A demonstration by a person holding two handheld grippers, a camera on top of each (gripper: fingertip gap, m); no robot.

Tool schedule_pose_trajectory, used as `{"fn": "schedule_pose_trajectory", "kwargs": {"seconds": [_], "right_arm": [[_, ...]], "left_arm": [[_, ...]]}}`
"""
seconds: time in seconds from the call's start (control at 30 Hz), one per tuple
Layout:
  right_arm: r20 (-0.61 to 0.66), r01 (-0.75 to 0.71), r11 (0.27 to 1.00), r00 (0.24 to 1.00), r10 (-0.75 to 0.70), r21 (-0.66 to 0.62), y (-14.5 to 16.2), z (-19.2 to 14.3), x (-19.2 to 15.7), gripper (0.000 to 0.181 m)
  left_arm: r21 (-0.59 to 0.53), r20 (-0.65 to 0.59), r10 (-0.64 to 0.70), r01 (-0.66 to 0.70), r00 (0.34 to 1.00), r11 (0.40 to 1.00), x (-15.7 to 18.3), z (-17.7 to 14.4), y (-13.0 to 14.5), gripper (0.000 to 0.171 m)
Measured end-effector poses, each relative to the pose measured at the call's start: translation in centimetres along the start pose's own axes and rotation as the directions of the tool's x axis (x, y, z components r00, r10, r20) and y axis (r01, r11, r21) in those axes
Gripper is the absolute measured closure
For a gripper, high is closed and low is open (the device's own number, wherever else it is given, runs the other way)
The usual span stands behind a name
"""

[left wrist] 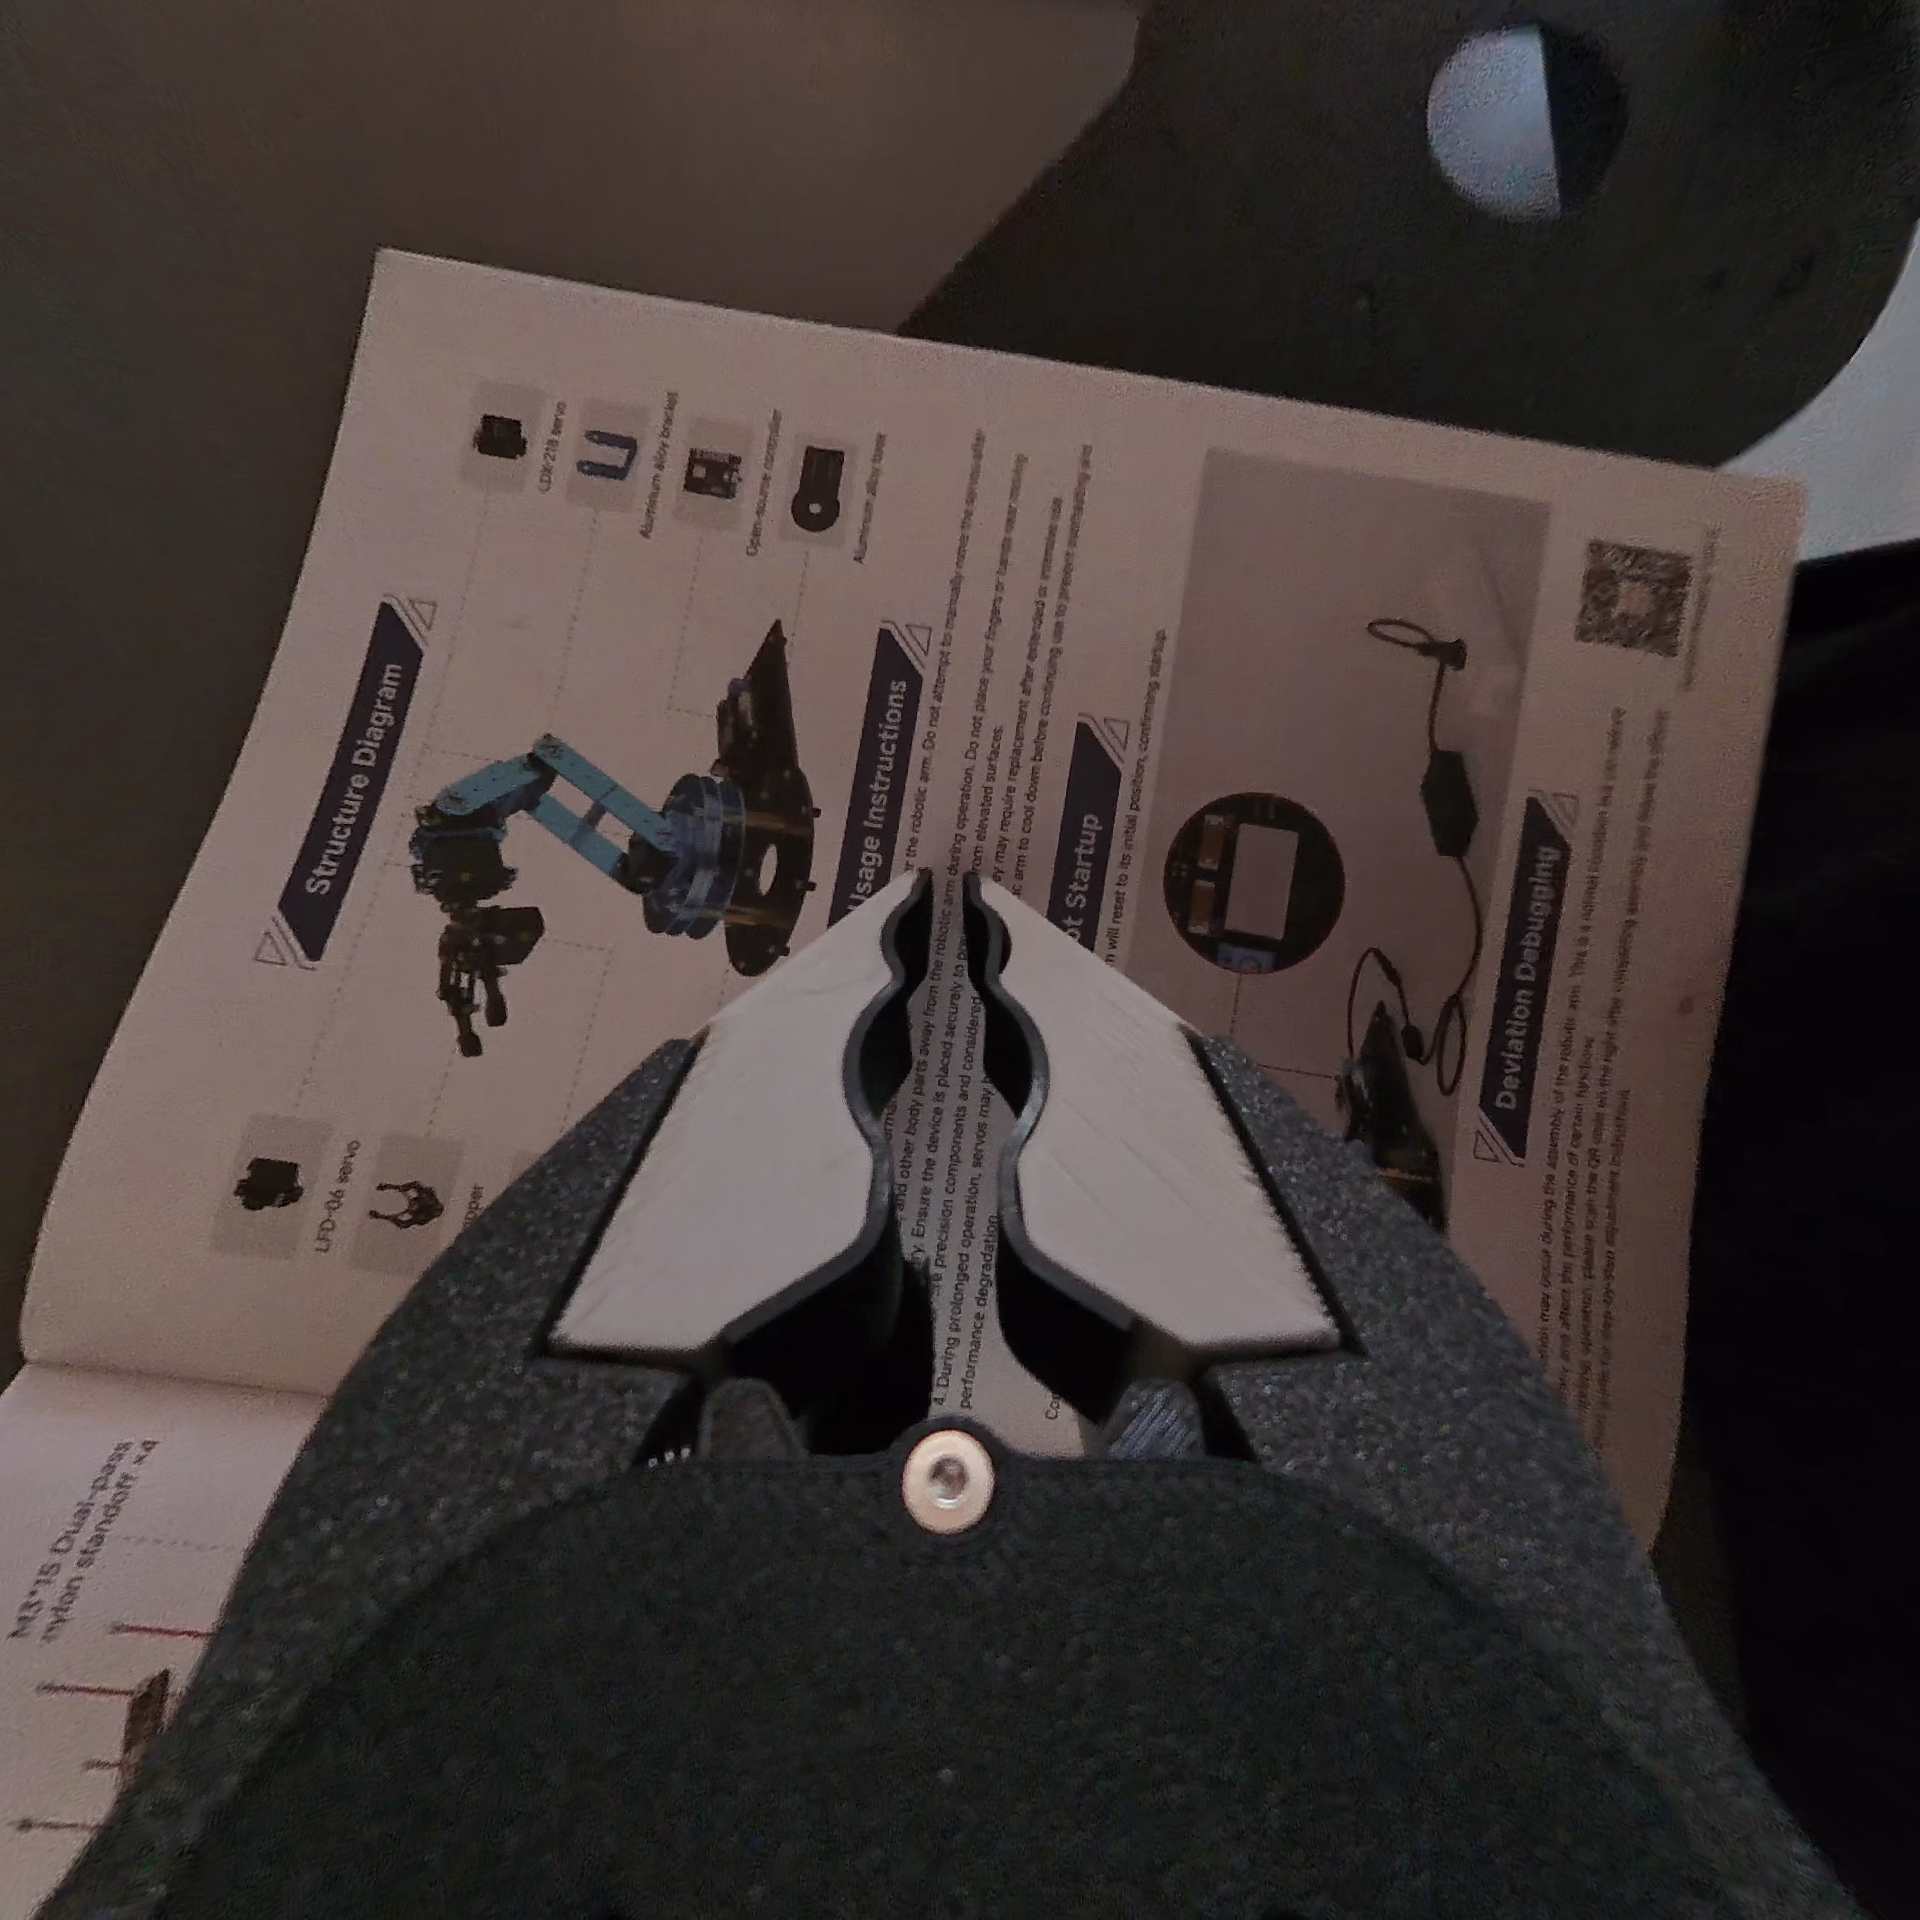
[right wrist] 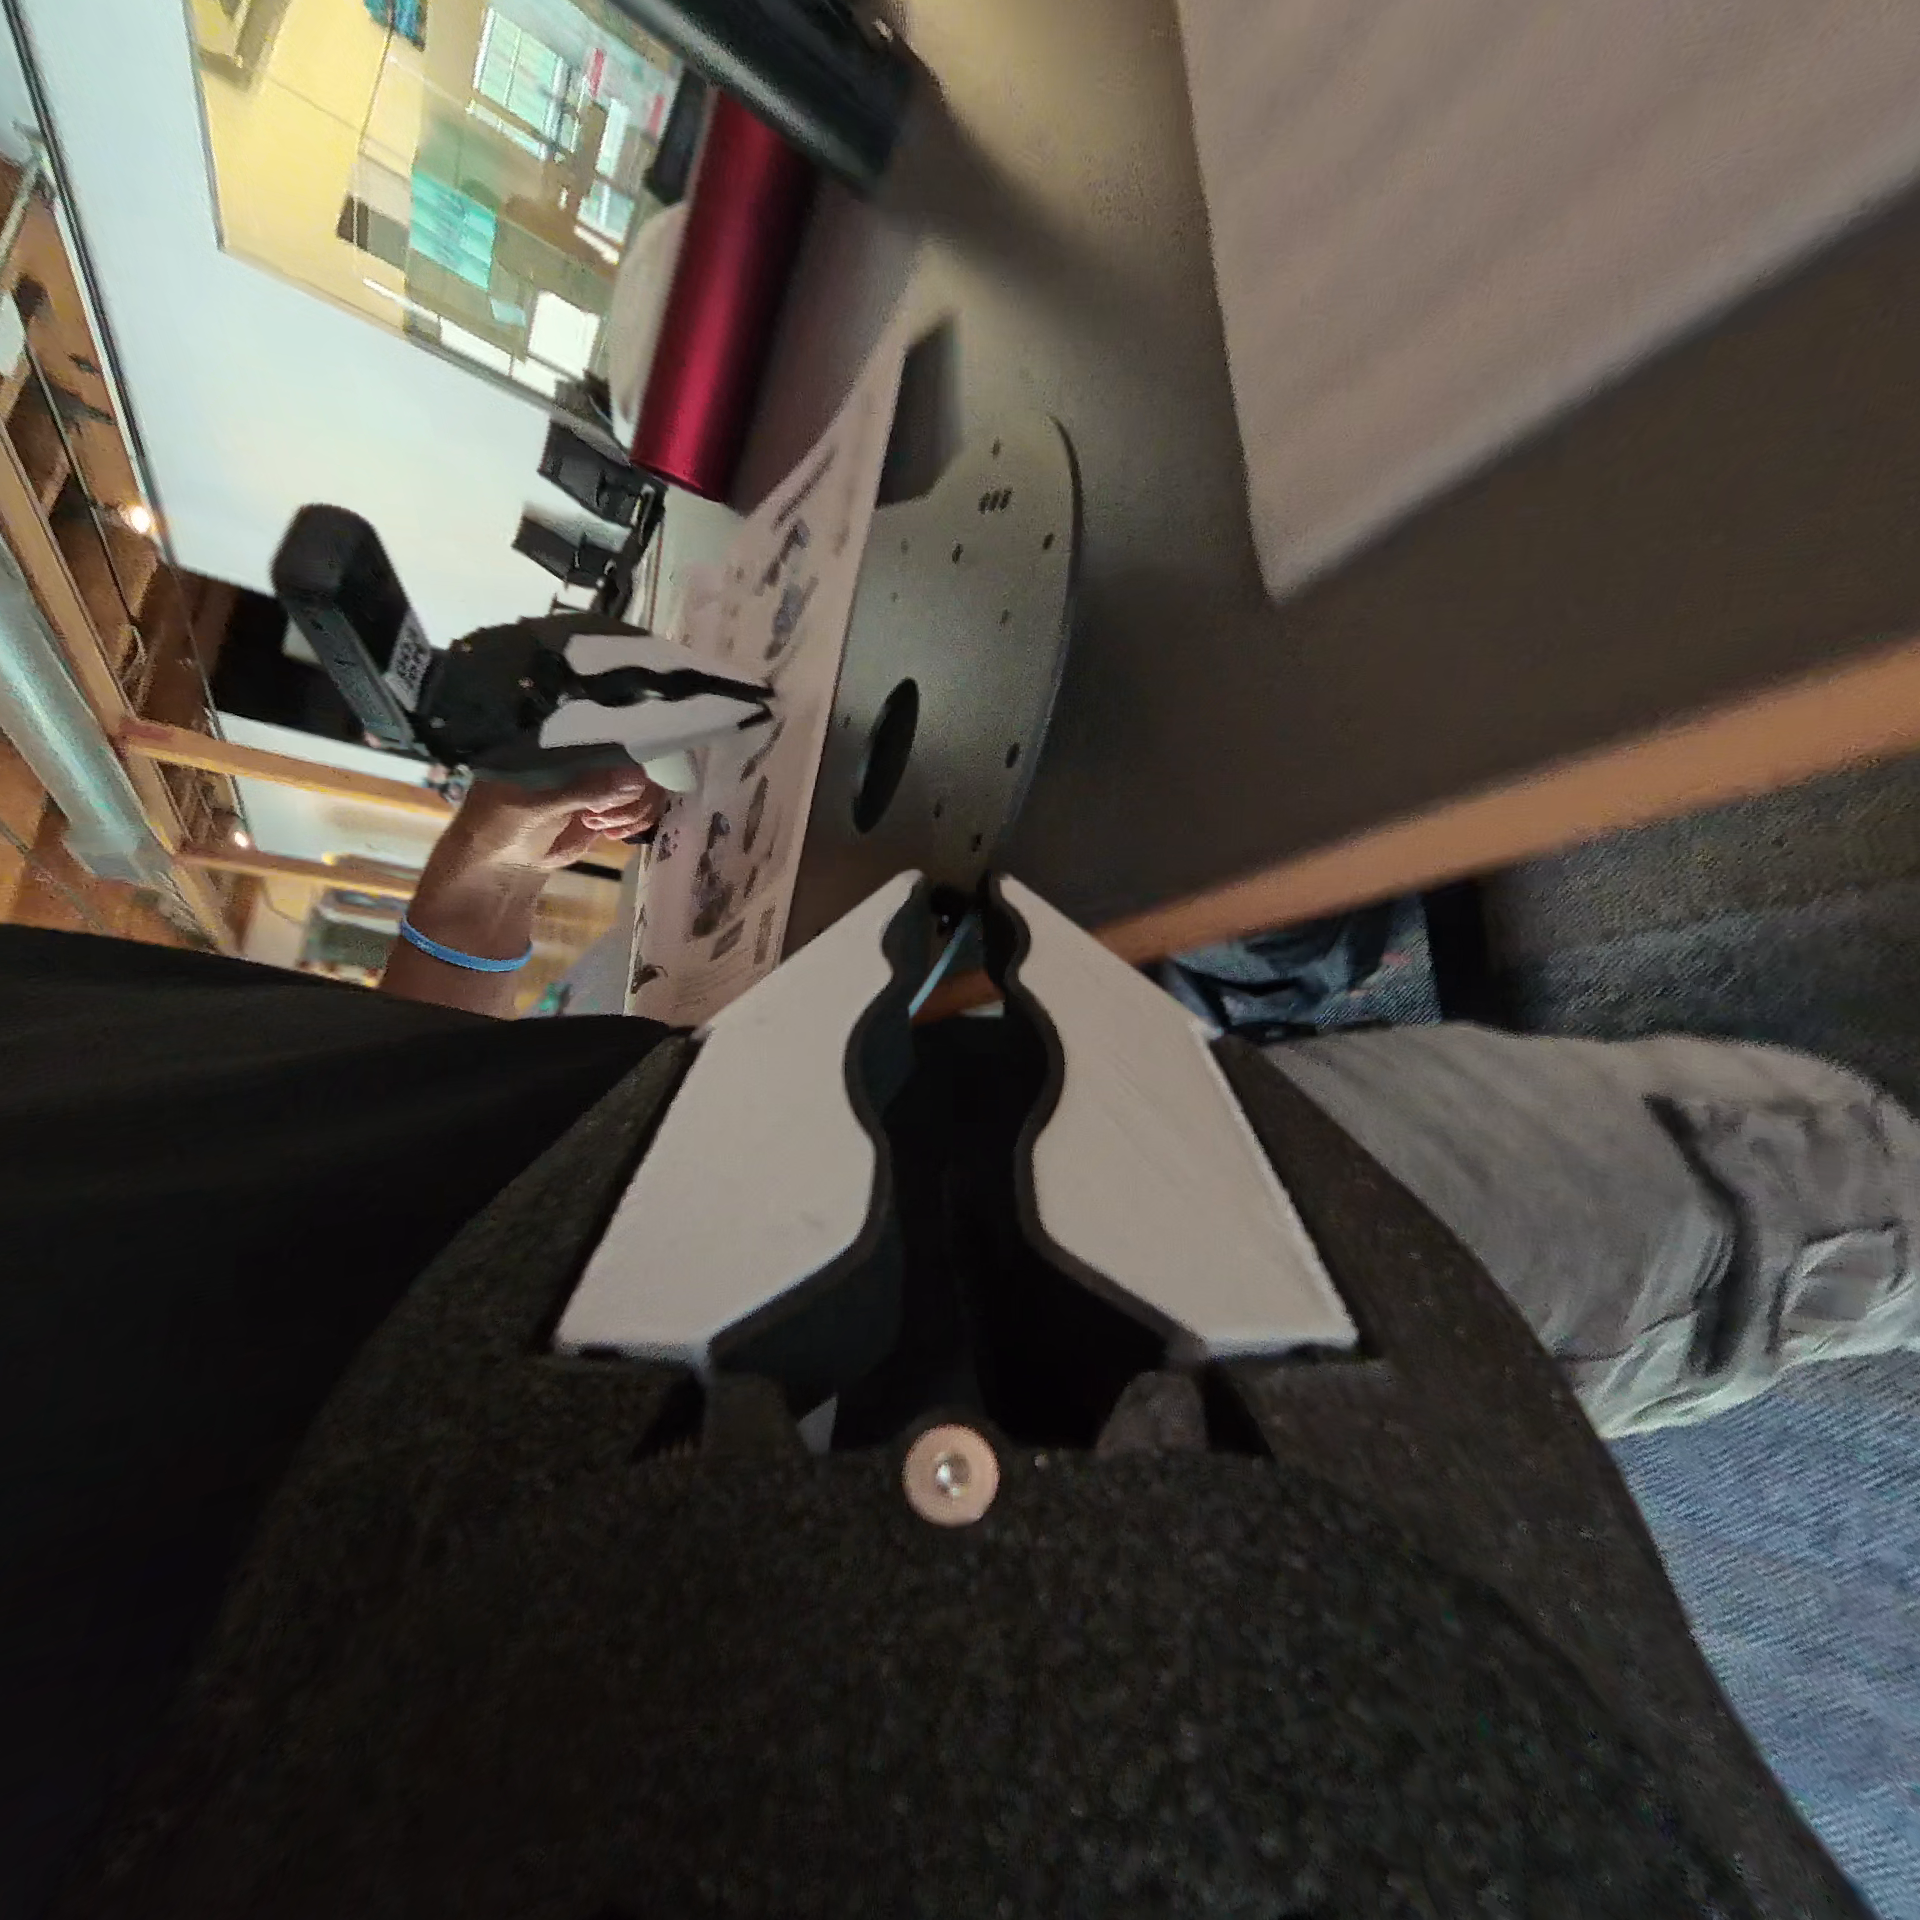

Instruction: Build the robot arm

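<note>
Black, the perforated disc plate (right wrist: 966,644) is being pinched at its near rim by the right gripper (right wrist: 961,894), jaws nearly closed on it. Beside it, the open manual (left wrist: 1039,644) is being pressed by the left gripper (left wrist: 945,883), jaws nearly closed, empty.

- An open manual (left wrist: 935,665) lies flat on the worktop (left wrist: 208,260), under the left gripper (left wrist: 945,883).
- A round plate (left wrist: 1455,260) rests at the manual's 1 o'clock, lapping over its far edge.
- In the right wrist view, the right gripper (right wrist: 961,883) meets the plate's (right wrist: 966,592) rim at the worktop's (right wrist: 1195,675) edge.
- A cylinder (right wrist: 717,301) lies beyond the manual (right wrist: 748,727), at 11 o'clock.
- The left gripper (right wrist: 764,701) touches the manual at 10 o'clock from the plate.
</note>
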State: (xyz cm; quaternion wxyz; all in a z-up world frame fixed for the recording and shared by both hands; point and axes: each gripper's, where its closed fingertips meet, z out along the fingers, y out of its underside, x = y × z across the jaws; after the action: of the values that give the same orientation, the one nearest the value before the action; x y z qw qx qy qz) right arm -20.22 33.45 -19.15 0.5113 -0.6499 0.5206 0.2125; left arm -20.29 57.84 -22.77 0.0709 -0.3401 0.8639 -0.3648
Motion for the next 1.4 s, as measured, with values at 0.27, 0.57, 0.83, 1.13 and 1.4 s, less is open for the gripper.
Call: {"fn": "schedule_pose_trajectory", "kwargs": {"seconds": [0.27, 0.57, 0.83, 1.13, 1.4], "right_arm": [[0.073, 0.194, 0.976, 0.98, -0.187, -0.097, -9.2, 1.2, -1.0, 0.175], [0.21, 0.226, 0.94, 0.962, -0.174, -0.256, -14.6, 3.4, 1.1, 0.176], [0.284, 0.323, 0.903, 0.928, -0.243, -0.284, -19.9, 2.7, 1.4, 0.178], [0.393, 0.517, 0.805, 0.832, -0.392, -0.292, -24.3, 2.7, -1.4, 0.177], [0.45, 0.526, 0.824, 0.8, -0.397, -0.209, -27.7, -0.2, -2.6, 0.18]], "left_arm": [[0.07, 0.021, -0.036, 0.035, 0.999, 0.997, -0.2, 0.2, -2.0, 0.136], [0.137, 0.115, 0.176, -0.191, 0.978, 0.972, 0.0, 7.0, -13.7, 0.063], [0.177, -0.226, -0.073, 0.115, 0.971, 0.978, -1.2, 8.7, -18.4, 0.065], [-0.009, -0.542, -0.166, 0.191, 0.824, 0.982, -3.3, 9.7, -19.4, 0.137], [0.167, -0.687, -0.002, 0.16, 0.727, 0.973, -0.8, 6.7, -24.2, 0.171]]}}
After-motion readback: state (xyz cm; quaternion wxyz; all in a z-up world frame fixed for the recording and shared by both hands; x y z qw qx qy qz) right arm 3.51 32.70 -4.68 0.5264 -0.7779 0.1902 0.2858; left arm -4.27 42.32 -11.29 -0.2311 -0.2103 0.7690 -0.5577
